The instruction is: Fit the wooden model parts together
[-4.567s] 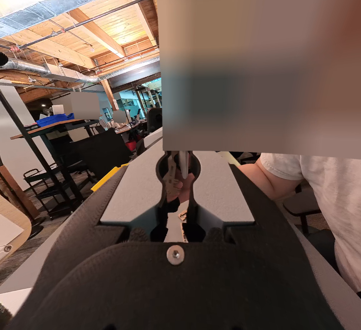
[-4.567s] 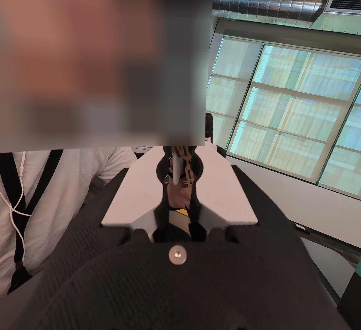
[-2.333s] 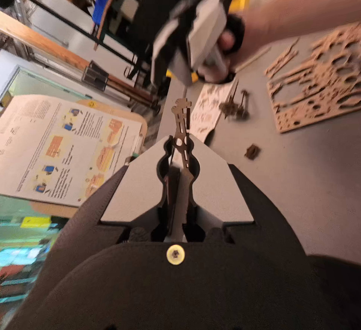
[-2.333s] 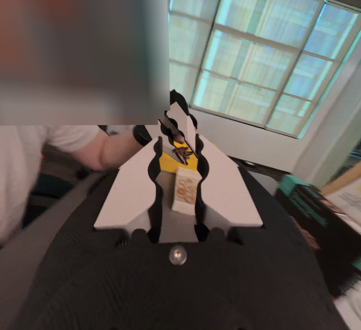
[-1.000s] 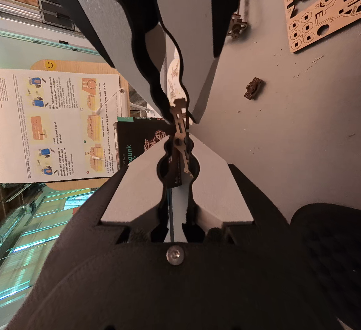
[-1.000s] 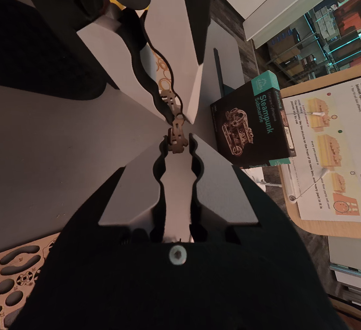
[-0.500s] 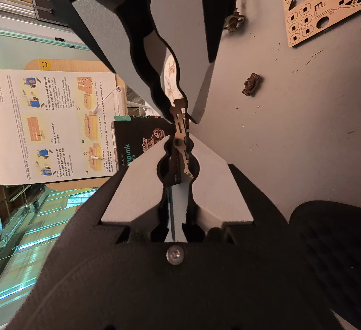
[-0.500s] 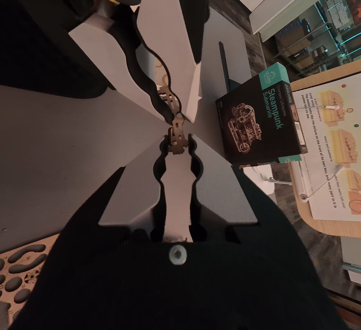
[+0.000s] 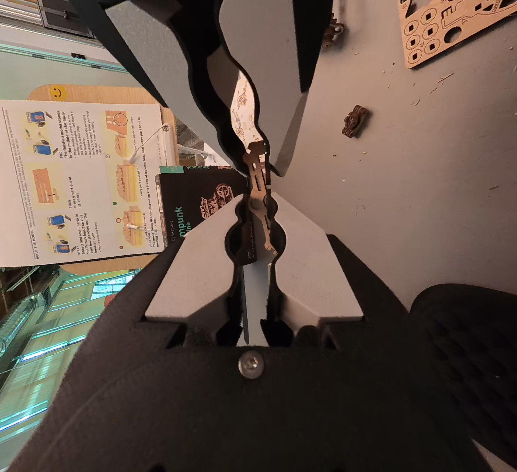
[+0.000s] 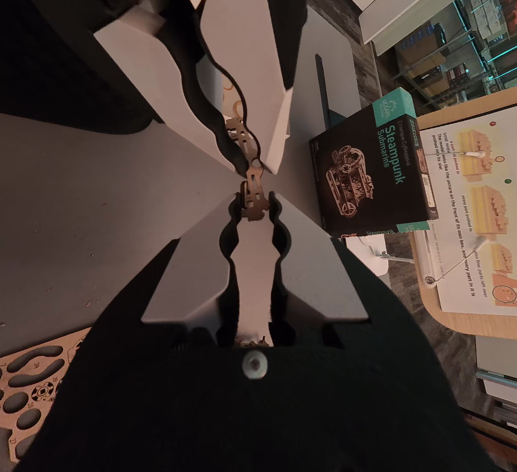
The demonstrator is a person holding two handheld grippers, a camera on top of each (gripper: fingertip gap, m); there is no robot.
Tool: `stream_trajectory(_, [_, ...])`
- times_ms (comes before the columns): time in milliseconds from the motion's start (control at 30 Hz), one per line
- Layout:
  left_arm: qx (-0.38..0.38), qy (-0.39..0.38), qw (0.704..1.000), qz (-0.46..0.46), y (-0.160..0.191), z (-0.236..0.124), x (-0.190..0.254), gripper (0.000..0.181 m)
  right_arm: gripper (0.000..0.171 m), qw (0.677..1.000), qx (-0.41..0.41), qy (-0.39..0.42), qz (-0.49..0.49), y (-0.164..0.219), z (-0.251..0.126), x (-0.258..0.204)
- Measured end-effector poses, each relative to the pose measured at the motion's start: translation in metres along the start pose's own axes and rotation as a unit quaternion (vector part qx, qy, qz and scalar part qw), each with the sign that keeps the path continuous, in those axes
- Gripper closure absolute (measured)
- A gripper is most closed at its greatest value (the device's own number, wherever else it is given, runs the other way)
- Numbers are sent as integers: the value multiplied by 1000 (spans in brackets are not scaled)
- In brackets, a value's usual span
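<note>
Both grippers meet tip to tip above the grey table (image 9: 405, 206). My left gripper (image 9: 256, 201) is shut on a thin slotted wooden strip (image 9: 262, 225) that runs back between its fingers. My right gripper (image 10: 254, 197) is shut on a second slotted wooden strip (image 10: 253, 205). The two strips overlap end to end in the small gap between the tips, at a round joint. In the left wrist view the right gripper (image 9: 261, 167) comes down from the top with its strip (image 9: 256, 163). In the right wrist view the left gripper (image 10: 253, 166) comes from the top with its strip (image 10: 242, 137).
A punched wooden part sheet (image 9: 453, 11) lies at the table's far side, with two small loose wooden parts (image 9: 353, 121) (image 9: 331, 34) near it. Another sheet (image 10: 28, 380) lies by my right gripper. The black kit box (image 10: 375, 167) and an instruction sheet on a wooden board (image 10: 475, 206) are beside the table. My left and right fingertips are right by each other.
4.6 s ago both grippers were raised in front of the person; now they are over the table. In the last second they stayed tip to tip and only drifted slightly.
</note>
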State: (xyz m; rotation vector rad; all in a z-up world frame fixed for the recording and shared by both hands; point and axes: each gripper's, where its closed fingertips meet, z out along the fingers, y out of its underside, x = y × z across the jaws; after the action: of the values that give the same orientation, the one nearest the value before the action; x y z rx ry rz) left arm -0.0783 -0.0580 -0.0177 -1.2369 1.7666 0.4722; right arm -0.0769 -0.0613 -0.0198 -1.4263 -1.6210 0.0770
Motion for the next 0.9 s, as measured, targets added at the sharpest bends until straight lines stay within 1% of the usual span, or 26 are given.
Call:
stream_trajectory(167, [-4, 6, 1000, 5, -1, 3, 3, 171, 154, 1000, -18, -1, -8, 6, 2, -2])
stream_trajectory(700, [-15, -12, 1000, 14, 0, 6, -1, 172, 154, 1000, -7, 12, 2, 6, 3, 4])
stream_trajectory(833, [-18, -17, 999, 34, 0, 6, 0, 171, 153, 1000, -7, -4, 19, 6, 3, 1])
stream_trajectory(867, [-20, -23, 999, 40, 0, 6, 0, 171, 151, 1000, -9, 2, 15, 6, 3, 3])
stream_trajectory(900, [-21, -22, 998, 49, -1, 7, 1, 171, 145, 1000, -16, 6, 7, 7, 3, 3])
